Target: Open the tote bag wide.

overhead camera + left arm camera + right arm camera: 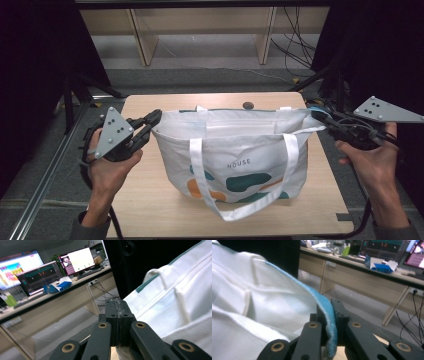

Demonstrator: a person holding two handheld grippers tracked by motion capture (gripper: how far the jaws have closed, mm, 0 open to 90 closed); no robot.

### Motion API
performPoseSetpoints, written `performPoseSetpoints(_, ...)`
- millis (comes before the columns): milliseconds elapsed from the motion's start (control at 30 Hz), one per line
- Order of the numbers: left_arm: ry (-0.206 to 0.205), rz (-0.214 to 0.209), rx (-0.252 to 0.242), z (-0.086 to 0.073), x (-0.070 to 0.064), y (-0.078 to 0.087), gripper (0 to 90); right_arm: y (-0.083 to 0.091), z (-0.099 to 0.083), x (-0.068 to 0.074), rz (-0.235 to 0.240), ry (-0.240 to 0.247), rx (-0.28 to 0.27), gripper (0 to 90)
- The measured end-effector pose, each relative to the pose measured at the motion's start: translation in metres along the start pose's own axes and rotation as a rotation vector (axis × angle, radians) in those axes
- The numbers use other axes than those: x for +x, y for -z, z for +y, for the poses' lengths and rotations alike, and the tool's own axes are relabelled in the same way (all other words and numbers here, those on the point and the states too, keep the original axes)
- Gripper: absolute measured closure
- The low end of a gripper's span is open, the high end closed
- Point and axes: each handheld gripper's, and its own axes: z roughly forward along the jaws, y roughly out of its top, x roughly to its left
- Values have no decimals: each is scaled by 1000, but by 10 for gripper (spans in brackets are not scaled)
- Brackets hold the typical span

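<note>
At each end of the bag's mouth a claw grips the rim: the left claw (152,119) is clenched on the white edge, the right claw (320,117) on the blue-trimmed edge. The tote bag (235,165) stands open on the wooden worktop (150,200), its handle (200,170) hanging down the front.

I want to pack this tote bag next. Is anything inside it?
Through the open mouth of the tote bag, held by the left gripper and right gripper, just white lining shows; the bottom is hidden by the front panel.
</note>
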Motion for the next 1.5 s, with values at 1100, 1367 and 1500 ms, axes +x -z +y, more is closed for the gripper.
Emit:
performPoseSetpoints(1100, 121, -233, 262, -102, -23, -33, 867, -13, -91, 14, 34, -57, 95, 859)
performPoseSetpoints(1367, 141, -274, 331, -123, -33, -43, 868, -16, -112, 16, 46, -43, 166, 859)
performPoseSetpoints(1500, 142, -296, 355, -133, -36, -48, 868, -19, -119, 17, 61, -61, 214, 858)
